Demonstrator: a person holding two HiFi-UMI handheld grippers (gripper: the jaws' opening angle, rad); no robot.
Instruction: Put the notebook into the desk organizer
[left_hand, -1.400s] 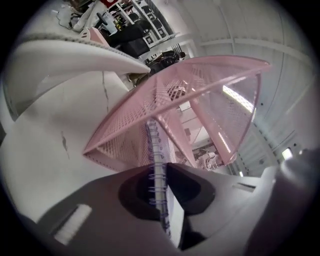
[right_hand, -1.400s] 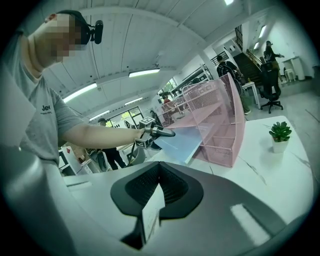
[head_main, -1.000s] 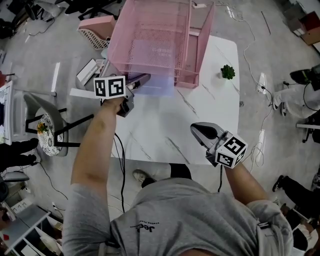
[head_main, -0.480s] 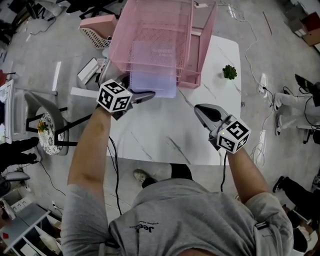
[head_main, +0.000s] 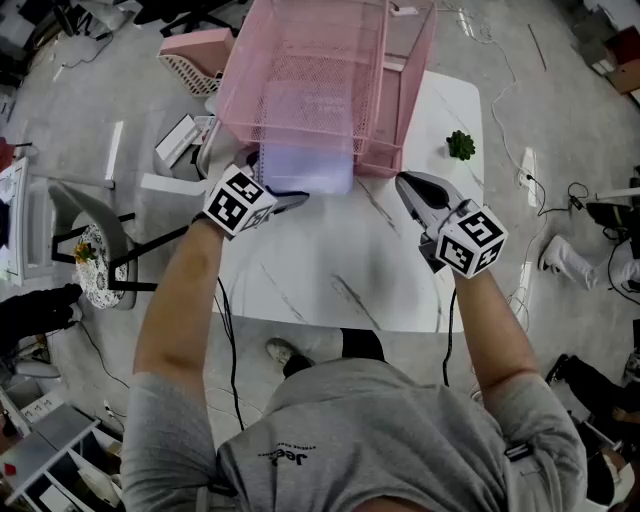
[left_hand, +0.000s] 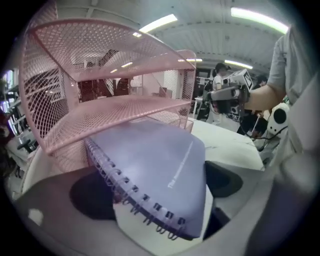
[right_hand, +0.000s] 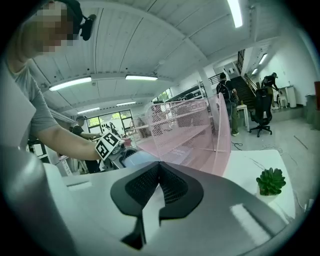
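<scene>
your left hand-held gripper (head_main: 292, 200) has just been opening, jaws wide around the notebook (left_hand: 155, 170) lying partly in the bottom tier of the desk organizer (head_main: 300, 60); your right hand-held gripper (right_hand: 159, 167) has its jaws together.

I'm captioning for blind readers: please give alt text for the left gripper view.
A purple spiral notebook lies with its far end under a shelf of a pink mesh organizer, between the fingers of the left gripper, which have just been opening. Behind, the right gripper hovers over the white table.
</scene>
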